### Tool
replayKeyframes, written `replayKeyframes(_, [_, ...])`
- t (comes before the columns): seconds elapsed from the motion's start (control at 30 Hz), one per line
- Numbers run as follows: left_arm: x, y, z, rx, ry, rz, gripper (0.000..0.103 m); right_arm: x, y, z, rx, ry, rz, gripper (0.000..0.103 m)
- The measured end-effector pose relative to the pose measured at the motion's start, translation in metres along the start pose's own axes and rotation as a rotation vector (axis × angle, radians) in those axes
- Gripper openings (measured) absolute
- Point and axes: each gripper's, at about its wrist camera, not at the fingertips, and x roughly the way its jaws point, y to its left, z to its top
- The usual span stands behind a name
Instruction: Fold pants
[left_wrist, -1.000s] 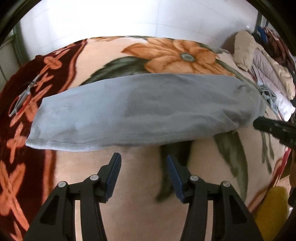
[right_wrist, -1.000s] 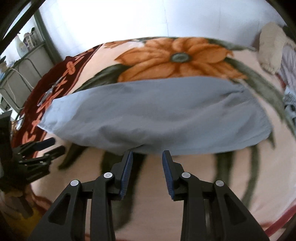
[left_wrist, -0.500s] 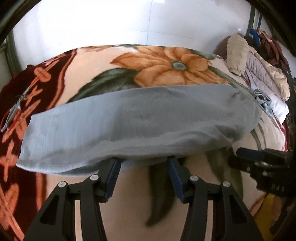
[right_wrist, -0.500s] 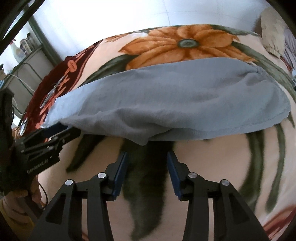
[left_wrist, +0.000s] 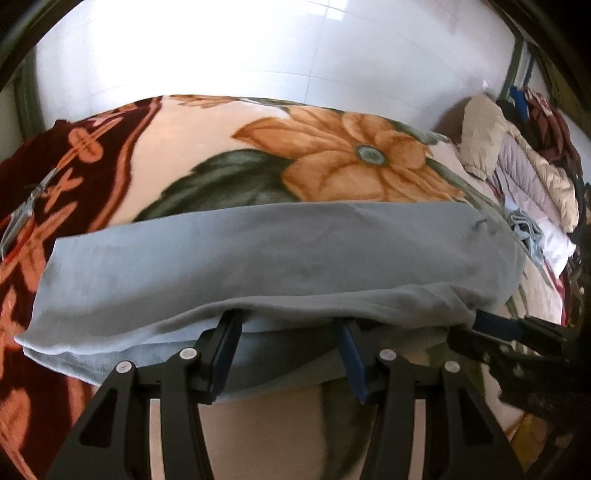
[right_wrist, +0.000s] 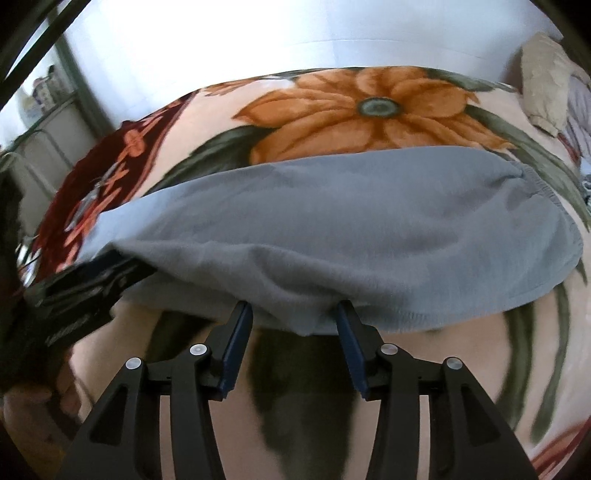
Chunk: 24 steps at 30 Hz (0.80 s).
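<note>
The grey pants (left_wrist: 280, 258) lie folded lengthwise across a floral blanket (left_wrist: 332, 162), waistband at the right (right_wrist: 532, 192). My left gripper (left_wrist: 288, 325) is open, its fingertips pushed under the near edge of the pants, toward the leg end. My right gripper (right_wrist: 293, 314) is open, its fingertips at the near edge of the pants (right_wrist: 332, 236), just under the hem fold. Each gripper shows in the other's view: the right one at the far right (left_wrist: 506, 332), the left one at the left (right_wrist: 92, 284), both tucked against the cloth edge.
A pile of pillows and quilts (left_wrist: 517, 173) lies at the bed's right end. A metal object like scissors (left_wrist: 26, 214) lies on the dark red border at the left. A shelf with bottles (right_wrist: 37, 96) stands by the white wall.
Both grippers have moved forward to the pants' near edge; their open fingertips now slip under it, and the edge is lifted slightly. Jaws stayed open.
</note>
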Motion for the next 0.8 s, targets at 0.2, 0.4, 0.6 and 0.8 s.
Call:
replayKeyframes(0.2, [-0.005, 0.012, -0.009, -0.019, -0.004, 0.005, 0.054, 0.004, -0.019, 0.007, 0.189, -0.009, 0.033, 0.047])
replayKeyframes(0.4, [-0.009, 0.028, -0.016, -0.088, -0.005, -0.015, 0.054, -0.006, -0.028, 0.009, 0.293, -0.07, 0.124, 0.046])
replayKeyframes(0.6, [-0.005, 0.035, -0.027, -0.109, 0.02, -0.025, 0.054, -0.002, -0.023, 0.011, 0.274, -0.062, 0.055, 0.046])
replayKeyframes(0.8, [-0.004, 0.041, -0.031, -0.128, 0.023, -0.047, 0.054, 0.006, -0.007, 0.003, 0.213, -0.043, -0.001, 0.046])
